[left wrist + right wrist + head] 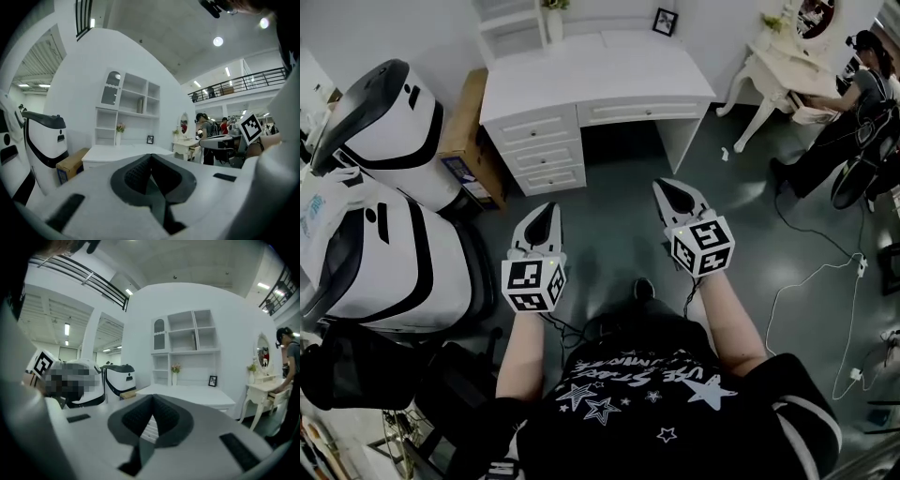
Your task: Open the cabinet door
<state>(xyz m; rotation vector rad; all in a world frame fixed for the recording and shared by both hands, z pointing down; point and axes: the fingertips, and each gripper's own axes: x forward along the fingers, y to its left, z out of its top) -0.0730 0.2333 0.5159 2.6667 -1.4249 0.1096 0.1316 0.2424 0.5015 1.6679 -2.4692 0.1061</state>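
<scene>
A white desk (591, 66) with a shelf unit on top stands against the far wall. The unit's small cabinet door (109, 89) is arched and glazed, it sits at the upper left of the shelves, and it appears closed (159, 333). My left gripper (546, 208) and right gripper (667, 187) hover side by side over the dark floor, well short of the desk and pointing toward it. Both are shut with nothing between their jaws; in the gripper views the left gripper's (150, 157) and the right gripper's (152, 398) tips meet.
Two large white-and-black machines (384, 122) stand at the left, with a cardboard box (469, 141) beside the desk's drawers (542, 150). At the far right a person (853, 103) leans over a white dressing table (787, 66). Cables (825, 281) trail across the floor at right.
</scene>
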